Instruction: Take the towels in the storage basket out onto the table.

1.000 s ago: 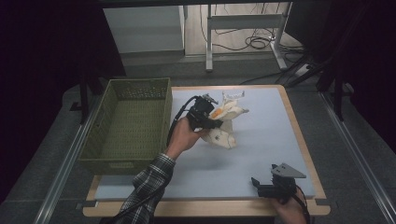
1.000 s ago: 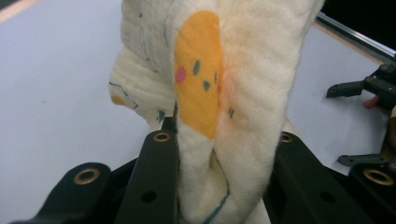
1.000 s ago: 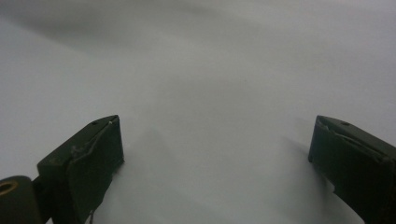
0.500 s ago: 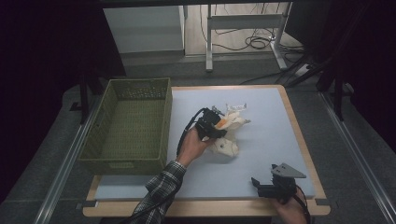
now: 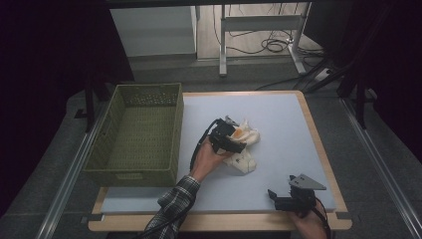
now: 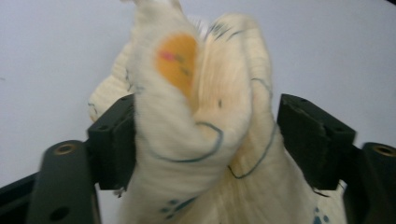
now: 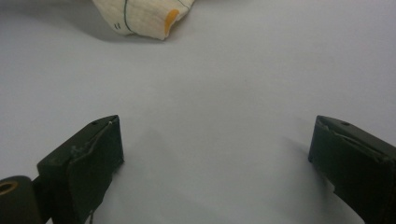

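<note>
Cloth (image 6: pixel 201 140) bunched between the left gripper's (image 6: pixel 205 135) jaws as that gripper's own view showed it: cream fabric with blue line drawings and an orange patch, its crumpled length running up and away from the jaws. Those jaws had just been opening. One pad still lay against the fabric's side, while the other stood a little clear of it, so the grip looked released rather than pressing. Nearer the person, at the table's (image 5: pixel 278 107) front edge, the right gripper (image 5: pixel 291 196) rested with its jaws spread wide and nothing between them; in its own view the cloth's nearest corner lay well ahead. From the high view, the cloth sat mid-table under and just beyond the left gripper, stretching on the side away from the green basket (image 5: pixel 137 134). The left hand (image 5: pixel 206 159) was plainly the nearer one, and any regrasp would probably fall to it, with the basket beyond on its far side.
</note>
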The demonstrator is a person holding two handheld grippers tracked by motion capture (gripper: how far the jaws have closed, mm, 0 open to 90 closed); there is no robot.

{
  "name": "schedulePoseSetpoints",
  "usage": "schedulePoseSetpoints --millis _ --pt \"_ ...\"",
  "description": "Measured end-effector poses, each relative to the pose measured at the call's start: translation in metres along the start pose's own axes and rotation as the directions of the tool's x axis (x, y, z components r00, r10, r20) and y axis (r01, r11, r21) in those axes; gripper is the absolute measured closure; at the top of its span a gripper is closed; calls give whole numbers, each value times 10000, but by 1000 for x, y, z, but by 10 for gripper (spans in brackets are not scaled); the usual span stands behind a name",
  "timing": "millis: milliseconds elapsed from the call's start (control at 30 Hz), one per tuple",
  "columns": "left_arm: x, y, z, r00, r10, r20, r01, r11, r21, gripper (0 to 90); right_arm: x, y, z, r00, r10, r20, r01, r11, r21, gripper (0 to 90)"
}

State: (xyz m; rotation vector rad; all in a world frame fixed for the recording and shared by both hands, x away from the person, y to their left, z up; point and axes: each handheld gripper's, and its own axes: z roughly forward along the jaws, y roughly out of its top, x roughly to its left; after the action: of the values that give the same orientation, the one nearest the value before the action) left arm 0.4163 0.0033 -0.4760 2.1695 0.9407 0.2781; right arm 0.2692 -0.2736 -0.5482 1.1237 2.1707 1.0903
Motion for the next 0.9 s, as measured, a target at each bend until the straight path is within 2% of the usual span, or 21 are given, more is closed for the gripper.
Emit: schedulePoseSetpoints --millis 100,167,267,300,367,500,567,600,700,800,833,867,900 --pt "1 0 -9 10000 -48 38 49 9998 -210 218 0 0 0 10000 -25 -4 25 10000 -13 33" --pt "1 -2 -24 10000 -7 -11 7 9989 -469 230 0 0 0 10000 -38 -31 38 10000 0 30" --pt "0 -8 -37 10000 -2 -25 1 9981 -621 272 0 1 -1 9999 -140 -61 141 9998 122 30" --pt "0 -8 -37 10000 -2 -25 1 9981 -621 327 0 1 -1 9999 -140 -61 141 9998 122 30" --pt "-2 -15 -44 10000 29 9 -28 9972 -741 364 2 4 -2 9998 -168 -56 169 9993 338 53" --pt "-7 -30 -48 10000 97 -14 -97 9960 -886 466 4 8 -8 9993 -274 -253 288 9979 574 228" --pt "-9 -34 -49 9999 109 -44 -113 9959 -898 509 5 11 -9 9988 -360 -335 381 9972 642 287" --pt "-11 -44 -50 9999 144 -4 -143 9961 -876 536 5 14 -10 9985 -338 -429 364 9974 623 316" --pt "-14 -59 -50 9998 167 107 -158 9967 -799 592 5 21 -9 9972 -286 -687 325 9979 569 381" --pt "-15 -73 -50 9998 173 125 -164 9975 -689 617 3 29 -5 9949 -357 -940 411 9976 558 436" --pt "-15 -73 -50 9998 173 125 -164 9975 -689 621 3 29 -5 9949 -357 -940 411 9976 558 436" --pt "-15 -82 -51 9997 214 121 -207 9981 -579 620 1 35 0 9930 -373 -1119 444 9971 618 452" --pt "-15 -82 -51 9997 214 121 -207 9981 -579 617 1 37 3 9924 -363 -1179 441 9970 641 461"
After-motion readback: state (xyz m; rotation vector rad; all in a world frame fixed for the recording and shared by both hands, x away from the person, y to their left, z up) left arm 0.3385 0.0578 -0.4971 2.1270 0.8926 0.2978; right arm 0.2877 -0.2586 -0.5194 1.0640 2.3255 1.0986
